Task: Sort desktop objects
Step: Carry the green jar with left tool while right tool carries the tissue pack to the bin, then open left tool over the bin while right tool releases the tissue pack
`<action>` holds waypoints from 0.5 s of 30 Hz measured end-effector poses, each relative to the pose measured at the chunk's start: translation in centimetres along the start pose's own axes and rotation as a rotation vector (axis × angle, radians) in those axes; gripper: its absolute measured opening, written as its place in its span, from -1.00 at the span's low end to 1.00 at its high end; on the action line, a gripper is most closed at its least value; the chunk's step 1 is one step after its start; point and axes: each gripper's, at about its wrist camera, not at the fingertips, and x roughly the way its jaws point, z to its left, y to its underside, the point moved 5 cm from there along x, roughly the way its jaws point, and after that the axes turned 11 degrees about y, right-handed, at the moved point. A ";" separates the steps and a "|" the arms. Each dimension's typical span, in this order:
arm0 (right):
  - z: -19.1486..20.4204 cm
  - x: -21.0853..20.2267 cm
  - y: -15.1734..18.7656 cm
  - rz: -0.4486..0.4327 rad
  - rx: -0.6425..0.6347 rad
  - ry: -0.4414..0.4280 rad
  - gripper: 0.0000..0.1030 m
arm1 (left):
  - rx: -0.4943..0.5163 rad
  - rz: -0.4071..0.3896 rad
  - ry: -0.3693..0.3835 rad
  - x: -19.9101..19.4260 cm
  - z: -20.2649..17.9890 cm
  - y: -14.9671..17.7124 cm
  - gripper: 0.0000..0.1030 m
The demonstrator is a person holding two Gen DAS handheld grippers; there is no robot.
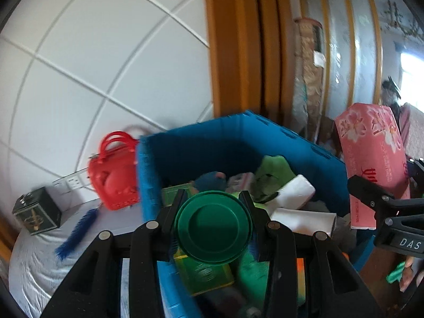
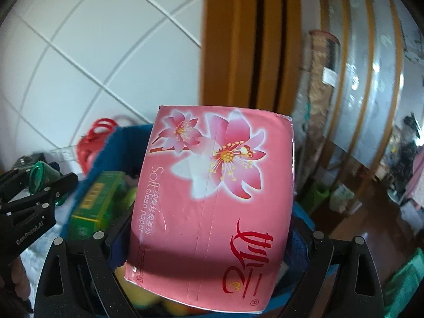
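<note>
Between your left gripper's (image 1: 213, 225) fingers sits a green cup (image 1: 213, 226), clamped tight, while your right gripper (image 2: 209, 241) grips a pink tissue pack (image 2: 212, 198). Both hang over the crowded blue bin (image 1: 233, 137), so this looks like the drop-off: lower clear of its rim, aim for gaps, then release.

Ahead of me rises a white tiled wall (image 1: 100, 53), meeting an orange-brown wooden door frame (image 1: 233, 47) on its right. Low on the tiles I see a white wall socket (image 1: 71, 181). Past the frame, glazed panels with yellow wooden bars (image 2: 371, 79) curve away, and a rolled patterned mat (image 1: 310, 79) leans upright against them.
</note>
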 end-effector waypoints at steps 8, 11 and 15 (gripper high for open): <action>-3.4 5.9 1.3 0.122 0.007 -0.008 0.82 | 0.003 0.124 0.037 5.6 -3.1 0.3 -0.24; -3.7 7.7 1.9 0.171 0.002 -0.011 0.83 | -0.003 0.152 0.042 6.7 -3.4 0.7 -0.24; -4.0 9.9 2.9 0.223 -0.009 -0.013 0.83 | 0.010 0.169 0.045 7.1 -3.9 1.2 -0.24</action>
